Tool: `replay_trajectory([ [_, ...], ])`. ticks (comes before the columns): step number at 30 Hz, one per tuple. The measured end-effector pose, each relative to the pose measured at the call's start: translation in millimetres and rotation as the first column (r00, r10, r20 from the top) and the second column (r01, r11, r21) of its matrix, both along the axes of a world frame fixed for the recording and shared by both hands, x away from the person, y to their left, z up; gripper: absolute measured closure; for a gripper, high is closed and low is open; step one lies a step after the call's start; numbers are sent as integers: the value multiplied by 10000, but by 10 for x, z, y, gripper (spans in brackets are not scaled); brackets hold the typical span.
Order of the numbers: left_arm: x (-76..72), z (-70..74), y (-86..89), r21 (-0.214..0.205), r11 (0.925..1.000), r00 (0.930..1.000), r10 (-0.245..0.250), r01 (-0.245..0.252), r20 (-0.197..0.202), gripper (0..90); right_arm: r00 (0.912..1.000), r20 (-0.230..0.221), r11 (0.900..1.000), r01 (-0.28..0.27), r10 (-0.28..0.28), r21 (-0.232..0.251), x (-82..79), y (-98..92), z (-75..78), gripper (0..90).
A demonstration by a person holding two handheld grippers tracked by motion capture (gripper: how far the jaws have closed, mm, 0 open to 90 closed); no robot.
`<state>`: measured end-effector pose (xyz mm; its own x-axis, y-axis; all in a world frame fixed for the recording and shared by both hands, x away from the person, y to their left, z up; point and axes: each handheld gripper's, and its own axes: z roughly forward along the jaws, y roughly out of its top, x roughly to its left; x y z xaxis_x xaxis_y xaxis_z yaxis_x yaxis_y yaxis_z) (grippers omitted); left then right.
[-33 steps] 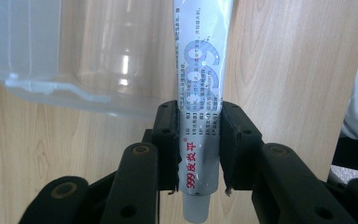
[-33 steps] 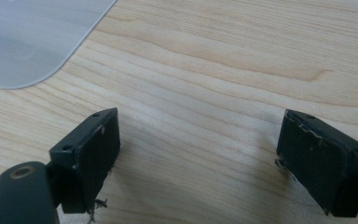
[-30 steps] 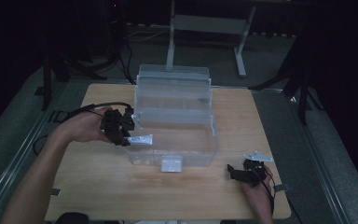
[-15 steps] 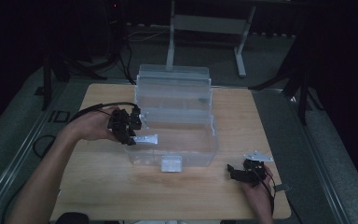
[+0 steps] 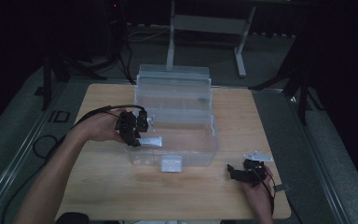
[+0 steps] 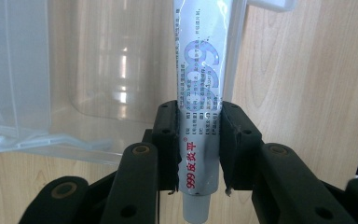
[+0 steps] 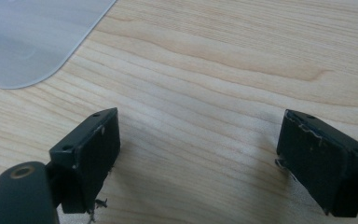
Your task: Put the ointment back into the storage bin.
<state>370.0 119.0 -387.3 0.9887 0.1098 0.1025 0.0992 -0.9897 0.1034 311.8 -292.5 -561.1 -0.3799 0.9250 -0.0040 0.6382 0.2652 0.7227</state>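
A clear plastic box [image 5: 177, 135] with a raised back tray stands mid-table. My left gripper [image 5: 137, 133] hovers at the box's left wall, shut on a silver ointment tube [image 5: 151, 141] whose far end reaches over the rim. In the left gripper view the tube [image 6: 198, 107], printed with blue and red text, is pinched between both pads, its cap end toward the camera, above the box's clear wall [image 6: 98, 60]. My right gripper [image 5: 242, 173] rests low on the wood at the front right, open. Its jaws stand wide apart over bare wood, and my right gripper [image 7: 198, 154] holds nothing.
The wooden table [image 5: 98, 196] has free room in front of the box. A white latch [image 5: 171, 163] sits on the box's front wall. A corner of the box [image 7: 28, 42] shows in the right gripper view. Dark floor, cables and stands surround the table.
My left gripper has carried the tube a little to the right, bringing it over the box's left rim. The right gripper has stayed put.
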Motion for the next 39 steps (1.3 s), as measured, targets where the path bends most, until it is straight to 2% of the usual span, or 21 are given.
replay_trajectory([
  [3,3,-19,-12,100,9999,10000,-43,43,-8,705,10000,-2,10000,0,0,-2,0,0,0,130],
  [15,55,-50,-53,14,10000,9998,-20,20,189,705,10000,-4,10000,3,-3,-1,0,0,0,130],
  [26,86,-100,-111,-32,10000,10000,46,-46,86,703,10000,3,10000,-3,3,-8,0,0,0,130],
  [39,100,-133,-223,199,9997,9998,-166,163,115,704,10000,1,10000,1,-1,-4,0,0,0,130],
])
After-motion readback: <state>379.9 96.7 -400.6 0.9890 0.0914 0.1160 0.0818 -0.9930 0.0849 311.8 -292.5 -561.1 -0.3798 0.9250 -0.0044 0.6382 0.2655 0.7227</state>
